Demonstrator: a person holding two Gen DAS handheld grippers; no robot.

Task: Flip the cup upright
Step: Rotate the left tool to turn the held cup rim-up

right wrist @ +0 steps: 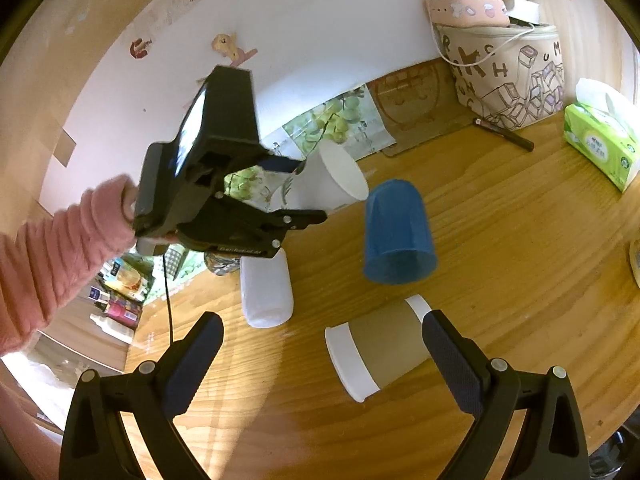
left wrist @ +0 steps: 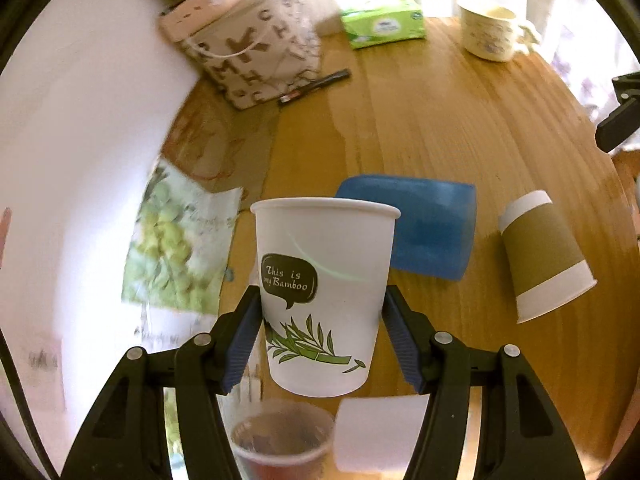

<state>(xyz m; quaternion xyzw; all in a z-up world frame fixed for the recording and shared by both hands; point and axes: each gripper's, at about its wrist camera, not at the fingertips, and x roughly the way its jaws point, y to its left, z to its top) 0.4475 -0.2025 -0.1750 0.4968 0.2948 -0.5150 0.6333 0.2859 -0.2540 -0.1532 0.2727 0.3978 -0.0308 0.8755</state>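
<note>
Left tongs [left wrist: 322,336] are gripping the white cup [left wrist: 326,292] mouth-up, clear of the tabletop [left wrist: 460,132].
Right tongs [right wrist: 322,364] are hanging released above the brown cup [right wrist: 380,346], which is lying on its side. Risks: thin paper wall may be crushing under grip; an off-level release could be tipping the white cup onto the nearby blue cup [right wrist: 396,236].

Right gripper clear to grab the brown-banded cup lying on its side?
Probably yes. The right gripper is open, and the brown-banded cup lies on the table between its fingers with nothing in front. The left gripper holds the bamboo cup farther back.
</note>
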